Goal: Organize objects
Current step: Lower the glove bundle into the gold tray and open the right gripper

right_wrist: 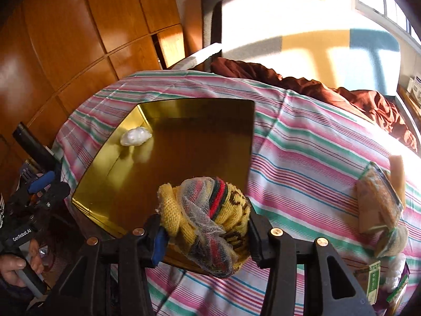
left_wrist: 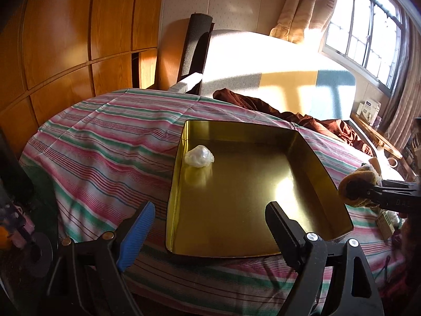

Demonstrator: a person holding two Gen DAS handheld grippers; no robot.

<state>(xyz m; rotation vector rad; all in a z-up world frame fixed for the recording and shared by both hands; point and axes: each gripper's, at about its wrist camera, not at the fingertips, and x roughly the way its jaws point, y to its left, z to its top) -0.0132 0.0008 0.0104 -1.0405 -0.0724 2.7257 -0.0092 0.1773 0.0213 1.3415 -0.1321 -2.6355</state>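
Note:
A shallow gold metal tray [left_wrist: 326,181] lies on the striped bedspread; it also shows in the right wrist view [right_wrist: 110,168]. A small white plastic wad [left_wrist: 199,156] lies in its far left corner, seen too in the right wrist view [right_wrist: 136,136]. My left gripper [left_wrist: 208,226] is open and empty over the tray's near left edge. My right gripper [right_wrist: 205,226] is shut on a yellow knitted bundle with red and green stripes [right_wrist: 210,216], held over the tray's near right corner. That bundle [left_wrist: 354,184] shows at the right of the left wrist view.
The striped bedspread [left_wrist: 105,142] covers the bed. A rumpled brown cloth [left_wrist: 302,115] lies behind the tray. Packets and a bagged item [right_wrist: 379,200] lie on the bed to the right. A wooden wardrobe [left_wrist: 65,39] stands on the left, a window [left_wrist: 368,26] on the right.

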